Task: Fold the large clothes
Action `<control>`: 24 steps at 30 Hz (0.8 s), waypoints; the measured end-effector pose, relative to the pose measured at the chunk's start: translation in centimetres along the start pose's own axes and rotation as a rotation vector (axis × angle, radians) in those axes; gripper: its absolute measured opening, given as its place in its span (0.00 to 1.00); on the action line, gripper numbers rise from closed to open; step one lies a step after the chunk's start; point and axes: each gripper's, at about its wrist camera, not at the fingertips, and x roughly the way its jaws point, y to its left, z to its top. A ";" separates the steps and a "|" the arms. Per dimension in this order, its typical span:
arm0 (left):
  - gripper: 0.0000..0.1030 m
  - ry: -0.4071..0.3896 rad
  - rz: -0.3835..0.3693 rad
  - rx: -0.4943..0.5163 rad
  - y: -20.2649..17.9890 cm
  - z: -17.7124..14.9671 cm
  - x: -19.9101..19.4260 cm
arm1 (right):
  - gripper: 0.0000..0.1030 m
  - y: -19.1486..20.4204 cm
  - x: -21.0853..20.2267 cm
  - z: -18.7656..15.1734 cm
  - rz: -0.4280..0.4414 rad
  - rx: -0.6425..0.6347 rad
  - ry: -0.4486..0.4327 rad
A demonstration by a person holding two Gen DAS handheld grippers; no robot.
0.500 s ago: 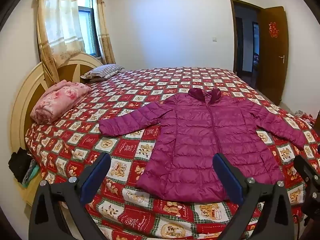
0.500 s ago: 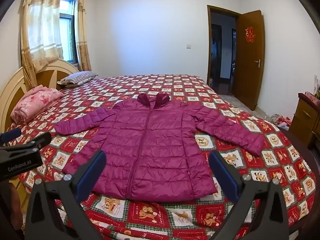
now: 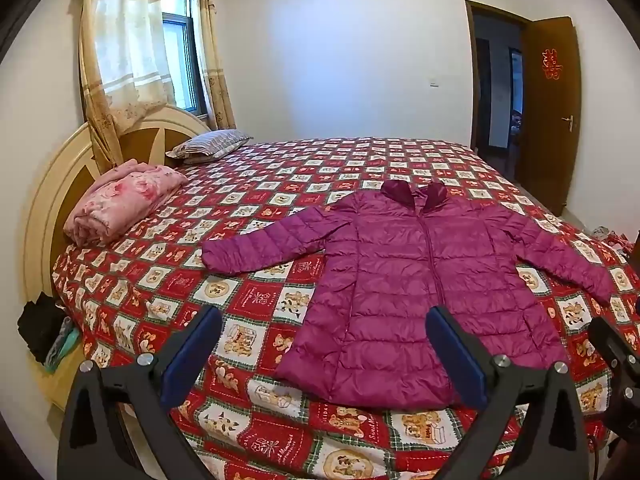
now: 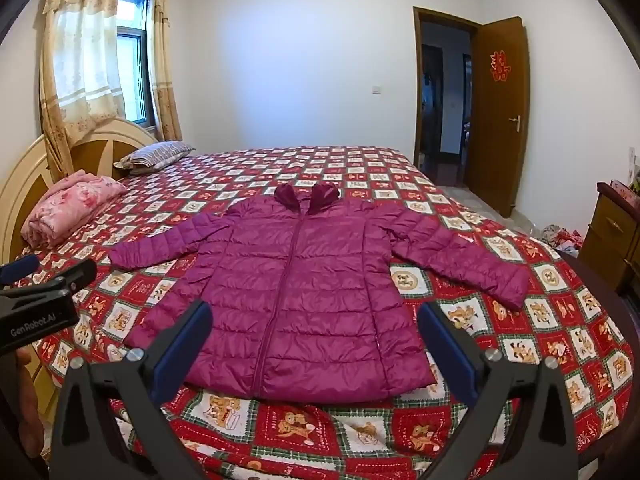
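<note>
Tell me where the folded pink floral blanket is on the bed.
The folded pink floral blanket lies on the left side of both views, against the cream wooden headboard, nearer than the striped pillow and well left of the purple quilted jacket.

Purple puffer jacket (image 4: 296, 288) lies flat on the bed (image 4: 360, 436), front up, zipped, both sleeves spread wide, collar away.

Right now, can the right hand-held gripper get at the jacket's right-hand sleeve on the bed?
Probably yes. The right hand-held gripper is open and empty, and the purple jacket's sleeve lies flat on the bedspread with nothing in between.
</note>
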 end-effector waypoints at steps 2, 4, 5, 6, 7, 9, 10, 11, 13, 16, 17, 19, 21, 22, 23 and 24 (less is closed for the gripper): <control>0.99 0.005 0.003 -0.001 0.0 0.0 0.2 | 1.00 0.1 0.0 0.0 0.001 0.000 0.001; 0.99 0.006 0.003 0.002 0.0 -0.1 0.2 | 1.00 0.1 0.2 -0.1 0.001 -0.001 0.002; 0.99 0.007 0.004 0.003 0.0 -0.1 0.2 | 1.00 0.2 0.3 -0.2 0.001 -0.002 0.003; 0.99 0.008 0.005 0.005 -0.1 -0.1 0.3 | 1.00 0.2 0.3 -0.3 0.001 -0.003 0.004; 0.99 0.007 0.006 0.005 -0.1 -0.1 0.3 | 1.00 0.2 0.3 -0.4 0.002 -0.002 0.005; 0.99 0.008 0.005 0.004 -0.1 -0.2 0.3 | 1.00 0.2 0.3 -0.5 0.000 -0.003 0.005; 0.99 0.008 0.006 0.005 -0.1 -0.2 0.3 | 1.00 0.2 0.3 -0.5 0.001 -0.003 0.005; 0.99 0.009 0.006 0.006 -0.1 -0.2 0.3 | 1.00 0.2 0.3 -0.4 0.001 -0.002 0.005; 0.99 0.012 0.006 0.005 -0.1 -0.3 0.4 | 1.00 0.1 0.4 -0.3 0.001 -0.002 0.008; 0.99 0.012 0.007 0.005 0.0 -0.3 0.4 | 1.00 0.1 0.4 -0.3 0.002 -0.001 0.009; 0.99 0.012 0.006 0.006 0.0 -0.3 0.4 | 1.00 0.1 0.4 -0.3 0.002 0.000 0.010; 0.99 0.011 0.007 0.006 0.0 -0.3 0.4 | 1.00 0.2 0.4 -0.3 0.001 0.000 0.010; 0.99 0.012 0.005 0.004 0.0 -0.3 0.4 | 1.00 0.2 0.4 -0.4 0.003 -0.001 0.011; 0.99 0.014 0.006 0.005 -0.1 -0.2 0.4 | 1.00 0.2 0.4 -0.3 0.002 -0.001 0.010; 0.99 0.016 0.006 0.005 -0.1 -0.3 0.5 | 1.00 0.2 0.4 -0.4 0.002 -0.001 0.010; 0.99 0.016 0.007 0.006 -0.1 -0.3 0.5 | 1.00 0.1 0.5 -0.4 0.003 0.000 0.012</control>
